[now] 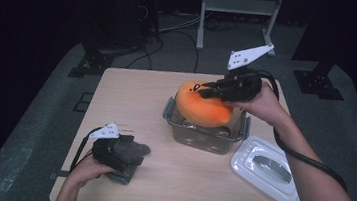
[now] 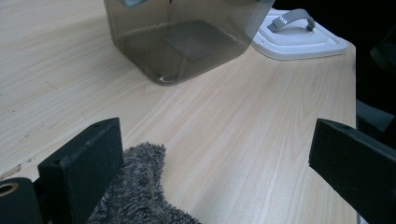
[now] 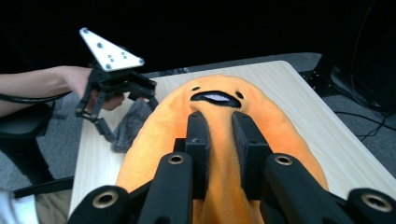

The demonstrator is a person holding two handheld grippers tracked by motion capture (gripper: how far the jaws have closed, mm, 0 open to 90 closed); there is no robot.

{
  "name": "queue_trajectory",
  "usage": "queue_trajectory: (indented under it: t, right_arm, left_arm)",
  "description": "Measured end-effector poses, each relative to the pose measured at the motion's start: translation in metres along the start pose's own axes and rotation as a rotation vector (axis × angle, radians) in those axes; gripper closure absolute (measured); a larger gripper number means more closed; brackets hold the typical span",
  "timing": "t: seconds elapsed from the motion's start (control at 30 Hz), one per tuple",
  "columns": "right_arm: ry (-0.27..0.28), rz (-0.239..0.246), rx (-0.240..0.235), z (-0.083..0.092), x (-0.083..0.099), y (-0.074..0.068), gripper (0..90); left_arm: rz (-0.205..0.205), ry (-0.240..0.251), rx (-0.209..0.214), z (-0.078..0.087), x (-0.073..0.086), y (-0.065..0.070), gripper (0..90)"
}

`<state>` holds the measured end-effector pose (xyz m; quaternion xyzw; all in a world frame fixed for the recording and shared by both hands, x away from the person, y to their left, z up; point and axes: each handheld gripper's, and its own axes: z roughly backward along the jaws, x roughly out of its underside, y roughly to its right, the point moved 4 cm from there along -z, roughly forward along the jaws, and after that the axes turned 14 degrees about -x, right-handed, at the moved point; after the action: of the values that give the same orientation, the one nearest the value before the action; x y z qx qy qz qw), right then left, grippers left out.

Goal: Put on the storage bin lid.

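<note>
The right gripper [image 3: 218,135] jaws pinch a fold of the orange plush toy [image 1: 205,106], which sits above the clear container [image 1: 207,132] rim, not yet fully seated. The left gripper [image 2: 212,158] jaws stand wide apart, one beside the grey furry toy [image 2: 140,196] on the tabletop [image 2: 233,130]. The white lid [image 1: 267,169] remains off; packing appears roughly half complete.

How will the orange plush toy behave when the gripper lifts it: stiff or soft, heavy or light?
Probably soft: the right gripper pinches a fold of the orange plush toy, and the fabric bunches between the jaws. It looks light for its size, being stuffed fabric. It may sag or swing from this pinch, so it could catch on the clear box rim.
</note>
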<state>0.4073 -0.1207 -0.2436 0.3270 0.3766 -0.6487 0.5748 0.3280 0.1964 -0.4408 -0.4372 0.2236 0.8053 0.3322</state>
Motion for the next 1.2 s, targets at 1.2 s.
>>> queue_trajectory:
  t: [1.2]
  right_arm:
    - [-0.059,-0.093,0.013,-0.025,0.055,0.060,77.5]
  left_arm:
    - [-0.002,-0.005,0.013,-0.002,0.001,0.002,2.4]
